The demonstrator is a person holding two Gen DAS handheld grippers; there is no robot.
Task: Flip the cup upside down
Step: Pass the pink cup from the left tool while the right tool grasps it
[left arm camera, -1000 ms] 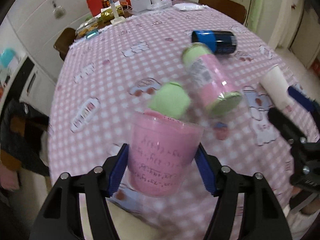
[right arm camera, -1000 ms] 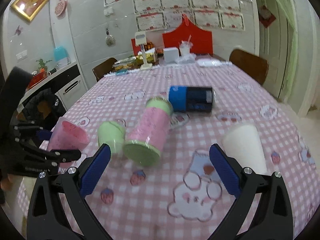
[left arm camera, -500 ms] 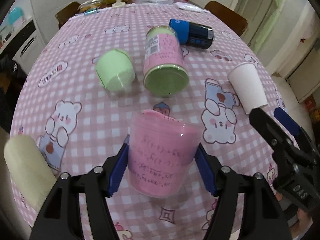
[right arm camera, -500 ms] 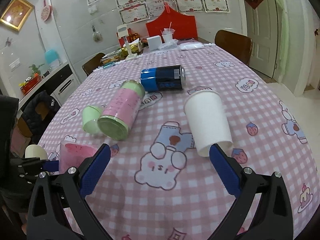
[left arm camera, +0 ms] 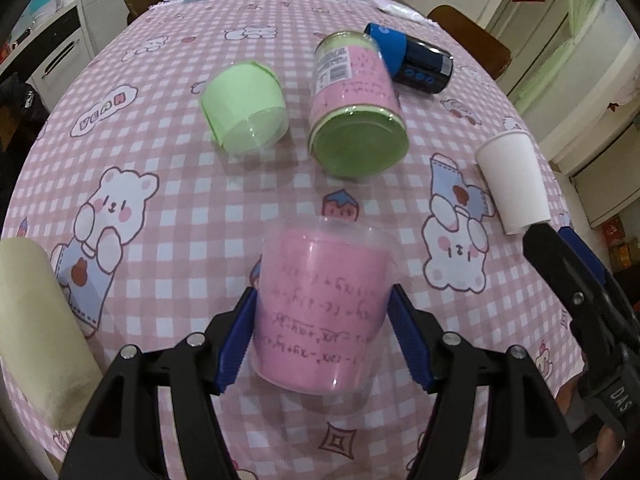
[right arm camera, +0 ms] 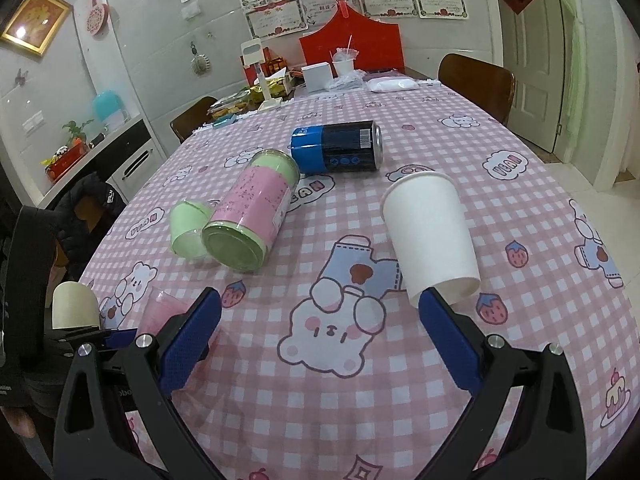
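My left gripper [left arm camera: 322, 330] is shut on a pink plastic cup [left arm camera: 324, 308] with writing on its side. It holds the cup near the table's near edge, rim pointing away and down toward the cloth. The same cup [right arm camera: 160, 310] shows low at the left of the right wrist view, partly hidden behind my finger. My right gripper [right arm camera: 320, 328] is open and empty above the tablecloth, with a white paper cup [right arm camera: 432, 236] lying on its side just beyond its right finger. The white cup [left arm camera: 512, 180] also shows at the right of the left wrist view.
A pink and green jar [left arm camera: 356, 108], a light green cup [left arm camera: 244, 108] and a blue and black can [left arm camera: 412, 60] lie on their sides mid-table. A cream cup [left arm camera: 36, 332] lies at the left edge. Boxes and a red board [right arm camera: 352, 46] stand at the far end. Chairs surround the table.
The left gripper has tilted forward and down with the pink cup, so its rim now faces the tablecloth. The right gripper has moved closer to the white paper cup.
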